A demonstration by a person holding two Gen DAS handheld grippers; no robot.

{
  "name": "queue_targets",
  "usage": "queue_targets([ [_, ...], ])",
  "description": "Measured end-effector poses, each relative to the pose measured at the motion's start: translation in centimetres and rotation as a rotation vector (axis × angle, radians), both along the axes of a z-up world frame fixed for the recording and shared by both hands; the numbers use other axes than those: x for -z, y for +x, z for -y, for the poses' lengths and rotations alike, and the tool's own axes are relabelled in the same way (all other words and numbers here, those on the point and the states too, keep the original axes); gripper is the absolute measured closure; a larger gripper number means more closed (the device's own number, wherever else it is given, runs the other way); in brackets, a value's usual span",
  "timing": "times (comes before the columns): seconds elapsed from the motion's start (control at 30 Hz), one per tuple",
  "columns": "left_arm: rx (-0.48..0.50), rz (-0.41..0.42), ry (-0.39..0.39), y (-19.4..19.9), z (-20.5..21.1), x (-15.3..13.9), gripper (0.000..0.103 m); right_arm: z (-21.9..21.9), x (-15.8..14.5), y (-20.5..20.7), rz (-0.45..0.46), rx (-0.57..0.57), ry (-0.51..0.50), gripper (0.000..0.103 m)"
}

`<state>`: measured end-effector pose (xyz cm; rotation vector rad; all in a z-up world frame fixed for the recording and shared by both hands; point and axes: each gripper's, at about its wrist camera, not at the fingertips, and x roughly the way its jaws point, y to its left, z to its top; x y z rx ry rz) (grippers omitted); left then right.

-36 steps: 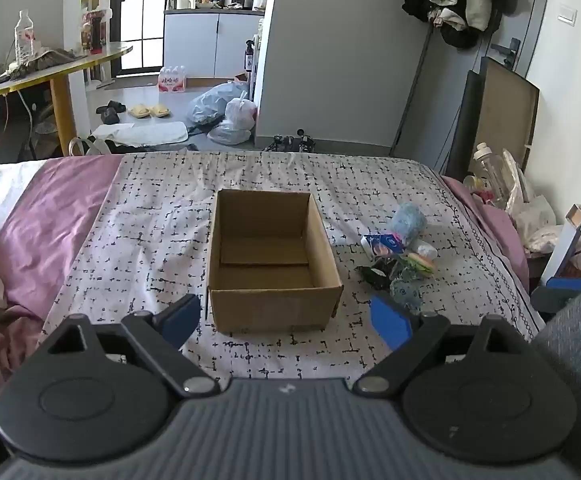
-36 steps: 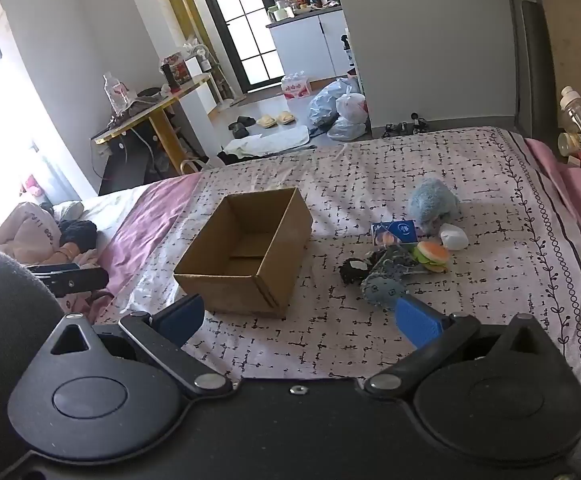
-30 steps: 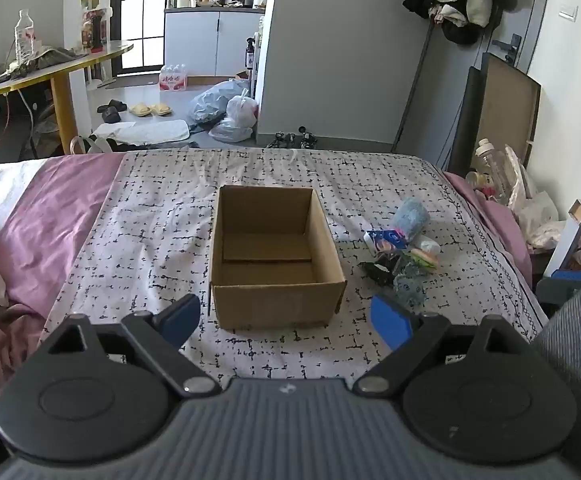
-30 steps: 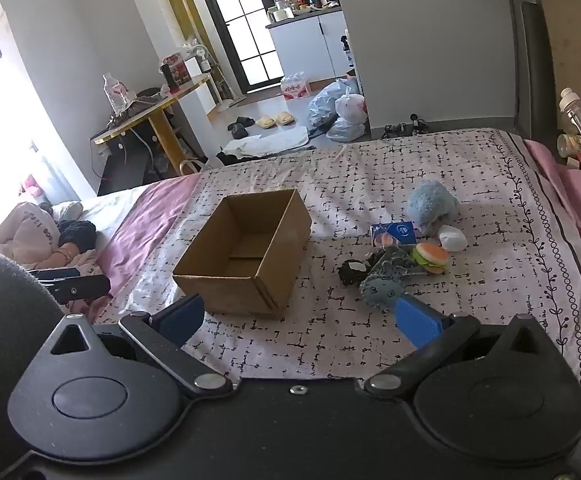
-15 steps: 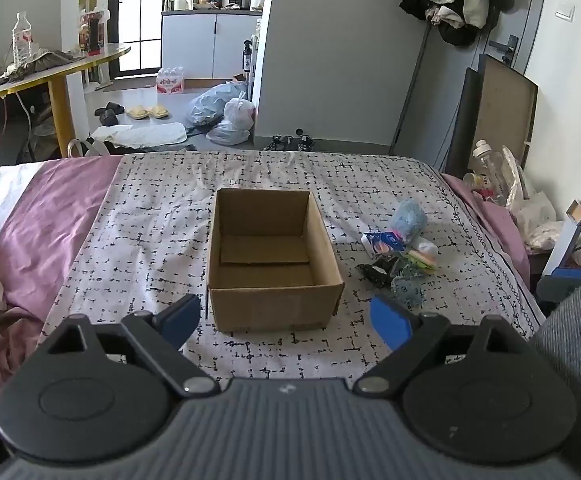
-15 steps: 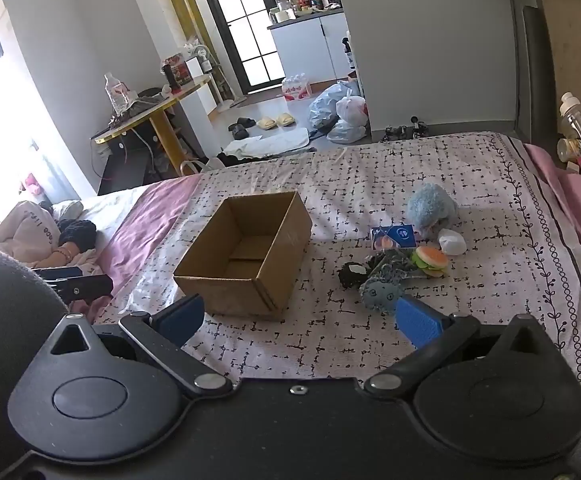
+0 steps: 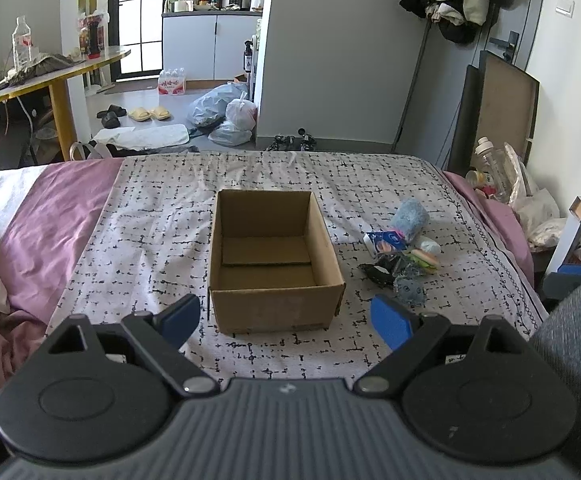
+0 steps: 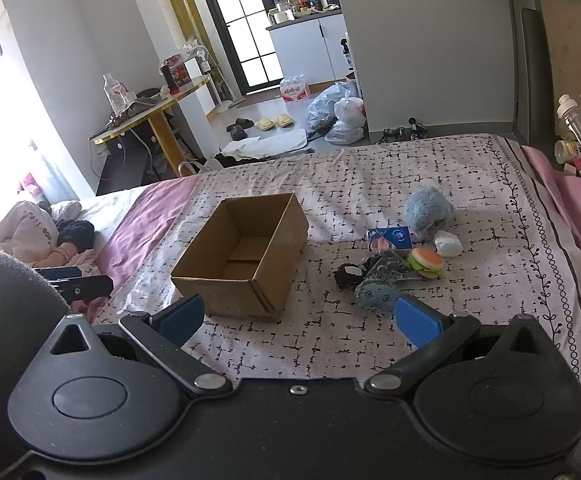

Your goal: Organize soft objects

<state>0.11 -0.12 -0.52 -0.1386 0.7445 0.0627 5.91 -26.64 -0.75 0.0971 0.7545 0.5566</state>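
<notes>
Centrally on the bed (image 7: 150, 216) sits an open cardboard box (image 7: 272, 268), nothing visible inside but its bottom flaps. Right of the box lies a cluster of soft objects, touching or nearly so: blue plush (image 8: 428, 210), small blue packet (image 8: 389, 239), burger toy (image 8: 426, 262), white ball (image 8: 448, 243), black item (image 8: 348, 275), grey-blue plush (image 8: 378, 296). Left gripper (image 7: 284, 318) hovers near the box's front wall, right gripper (image 8: 298, 318) near its front corner, both with jaws wide apart, holding nothing.
</notes>
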Motion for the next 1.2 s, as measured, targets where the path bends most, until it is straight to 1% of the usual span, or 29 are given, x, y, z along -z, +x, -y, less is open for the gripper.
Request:
queue_targets([
  [0.53,0.026,0.012,0.004,0.27,0.48,-0.37,0.012,0.11,-0.29,-0.39,-0.001,0.032,-0.021,0.000],
  [1.2,0.036,0.015,-0.007,0.35,0.66,-0.44,0.012,0.04,-0.09,-0.58,0.003,0.041,-0.006,0.000],
])
